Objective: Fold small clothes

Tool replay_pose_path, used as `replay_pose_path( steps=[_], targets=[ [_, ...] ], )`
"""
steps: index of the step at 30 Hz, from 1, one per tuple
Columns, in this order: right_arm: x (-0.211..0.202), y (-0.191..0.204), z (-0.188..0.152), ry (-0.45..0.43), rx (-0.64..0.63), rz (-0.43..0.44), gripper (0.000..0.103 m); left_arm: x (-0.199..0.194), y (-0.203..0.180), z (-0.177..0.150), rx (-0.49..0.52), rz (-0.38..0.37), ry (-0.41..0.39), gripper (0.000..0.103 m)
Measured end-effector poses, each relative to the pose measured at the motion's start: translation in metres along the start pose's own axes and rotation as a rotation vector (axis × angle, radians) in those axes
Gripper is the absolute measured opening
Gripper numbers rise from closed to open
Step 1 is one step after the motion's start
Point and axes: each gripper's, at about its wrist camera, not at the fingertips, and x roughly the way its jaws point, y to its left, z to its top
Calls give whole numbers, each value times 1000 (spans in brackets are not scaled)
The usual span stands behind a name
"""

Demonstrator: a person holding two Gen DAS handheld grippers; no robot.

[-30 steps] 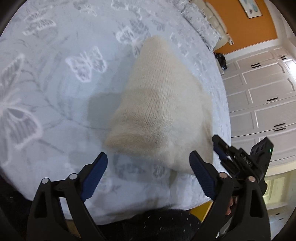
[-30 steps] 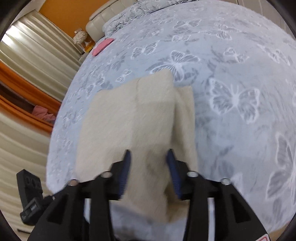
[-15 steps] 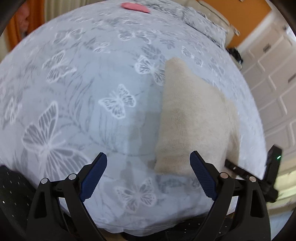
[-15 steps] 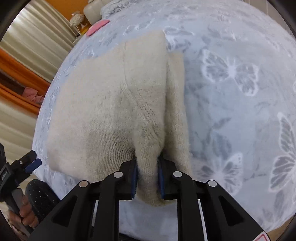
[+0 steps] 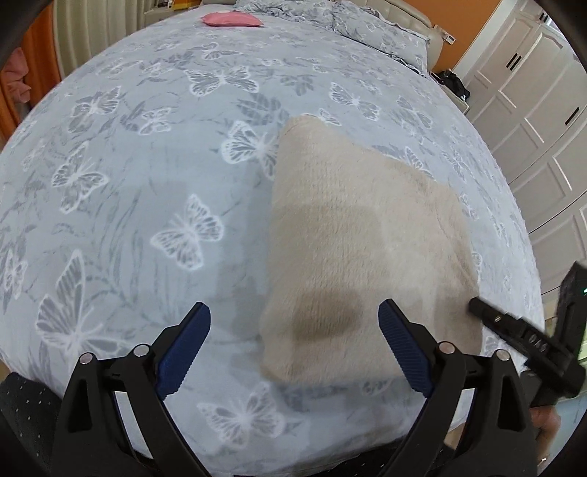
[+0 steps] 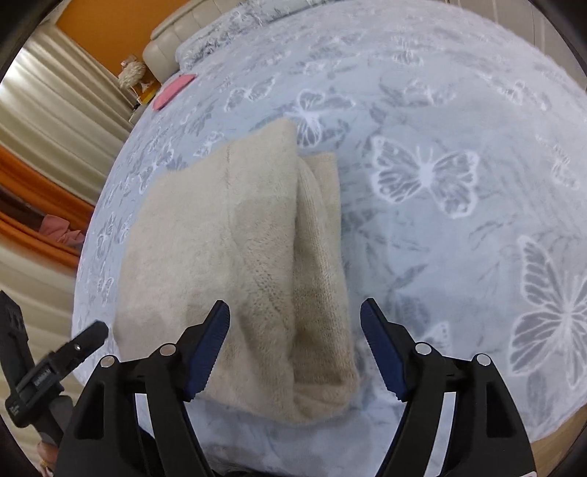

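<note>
A folded cream knitted garment (image 5: 359, 242) lies on the grey butterfly-print bedspread (image 5: 146, 176), near the bed's front edge. My left gripper (image 5: 293, 330) is open above the garment's near left corner, with nothing between its blue pads. In the right wrist view the same cream garment (image 6: 234, 264) shows its layered folded edge on the right side. My right gripper (image 6: 295, 323) hovers over that near edge; its jaws are opening and the pads stand clear of the cloth. The right gripper's black body (image 5: 521, 334) shows at the right of the left wrist view.
A pink item (image 5: 233, 19) lies far back on the bed, near the pillows (image 5: 367, 22). White wardrobe doors (image 5: 532, 121) stand to the right, beige curtains (image 6: 55, 121) to the left. The left gripper (image 6: 55, 367) shows at the left of the right wrist view.
The right gripper pinched the garment's folded edge half a second ago and has since let go and opened. The left gripper has drawn back and swung left, staying open.
</note>
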Motion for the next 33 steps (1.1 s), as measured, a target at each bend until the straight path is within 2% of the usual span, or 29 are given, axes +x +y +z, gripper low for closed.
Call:
replay_pose_path(
  steps=[6,7,9,12,15,20,21,22,23,24,25,27,33],
  targets=[
    [29,-14,3,65,66,91,78,41,7,28,-93,-132,117,96],
    [35,-18,3,83,79,118,78,51,9,30,-110,-134,138,97],
    [45,-24,3,105,110,153,85,68,14,33,-143,-143,177,98],
    [52,-29,0,103,122,185,90,99,22,32,-208,-178,258,98],
    [56,-27,-1,96,107,207,98,109,30,30,-274,-232,263,98],
    [60,-15,1,95,80,158,98,110,23,33,-246,-244,269,98],
    [59,-13,2,98,80,153,84,109,22,34,-242,-263,276,93],
    [58,-10,3,99,79,161,74,108,22,35,-243,-283,279,81],
    [56,-8,4,108,89,176,60,103,21,36,-243,-294,282,78],
    [51,-7,6,105,102,172,45,99,20,36,-237,-296,279,68],
    [47,-6,6,100,104,178,42,93,20,37,-228,-302,278,59],
    [30,0,6,73,102,197,36,78,21,38,-216,-312,265,52],
    [-34,38,-11,12,50,222,34,12,22,29,-188,-342,232,49]
  ],
)
